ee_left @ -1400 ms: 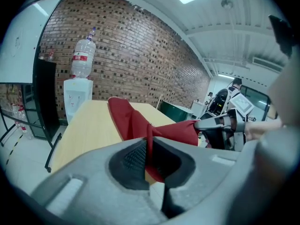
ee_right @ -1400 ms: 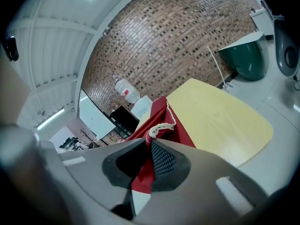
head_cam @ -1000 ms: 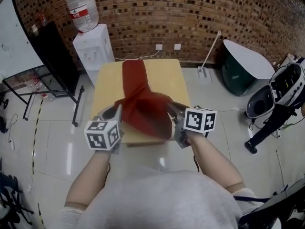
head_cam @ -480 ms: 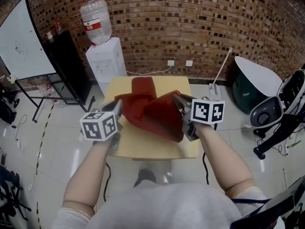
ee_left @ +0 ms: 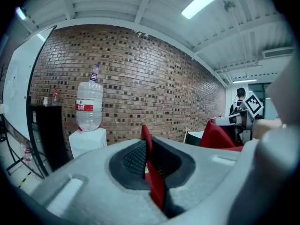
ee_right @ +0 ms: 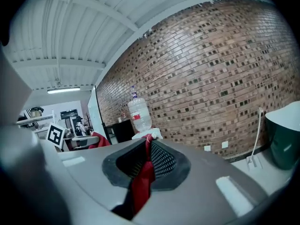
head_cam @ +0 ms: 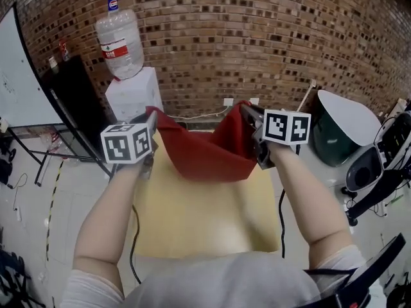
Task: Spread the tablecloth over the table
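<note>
Tablecloth (head_cam: 209, 156) — in left tool (head_cam: 151, 115), right tool (head_cam: 248, 108)

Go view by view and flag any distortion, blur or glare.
Head view: wide-angle lens bows the brick wall; tablecloth fairly sharp, lighting even. Left gripper view: strong fisheye, black corners, ceiling light blown out. Right gripper view: same fisheye, wall curved, corners dark.

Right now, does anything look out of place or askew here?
Nothing spilled or damaged. The red cloth sags bunched between the left tongs and the right tongs, each shut on an edge; most of the table is uncovered.
</note>
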A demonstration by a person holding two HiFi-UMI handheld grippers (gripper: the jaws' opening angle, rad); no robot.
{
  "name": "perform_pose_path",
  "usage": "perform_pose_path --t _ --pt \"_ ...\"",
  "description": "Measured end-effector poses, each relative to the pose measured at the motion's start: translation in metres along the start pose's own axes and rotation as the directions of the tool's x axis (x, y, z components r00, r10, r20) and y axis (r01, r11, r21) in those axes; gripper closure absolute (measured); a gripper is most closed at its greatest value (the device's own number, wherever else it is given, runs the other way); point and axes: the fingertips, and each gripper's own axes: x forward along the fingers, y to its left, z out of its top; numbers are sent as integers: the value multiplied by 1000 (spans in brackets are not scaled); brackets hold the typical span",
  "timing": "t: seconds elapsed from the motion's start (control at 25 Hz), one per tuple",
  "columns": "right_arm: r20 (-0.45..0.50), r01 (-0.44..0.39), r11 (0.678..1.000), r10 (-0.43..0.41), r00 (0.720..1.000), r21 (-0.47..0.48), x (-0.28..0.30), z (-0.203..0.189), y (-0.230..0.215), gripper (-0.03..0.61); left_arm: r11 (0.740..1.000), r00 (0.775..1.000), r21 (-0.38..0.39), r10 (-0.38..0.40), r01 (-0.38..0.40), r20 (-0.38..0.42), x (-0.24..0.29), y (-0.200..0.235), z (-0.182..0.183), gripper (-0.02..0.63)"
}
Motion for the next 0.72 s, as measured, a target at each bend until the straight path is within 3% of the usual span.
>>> perform_pose_path --t 0.2,0.36,0.6,0.72 --pt "70 51 998 -49 996 -24 67 64 -38 558 998 998 60 5 -9 61 69 53 64 607" --pt "84 82 996 -79 993 -39 115 91 -71 558 997 997 73 32 -37 77 116 91 88 607" --pt "57 194 979 -191 980 -64 156 102 -131 558 994 996 61 92 -91 -11 169 148 61 607" --pt "40 246 969 -245 969 -14 155 92 -166 558 993 991 17 116 -115 -70 183 171 34 607"
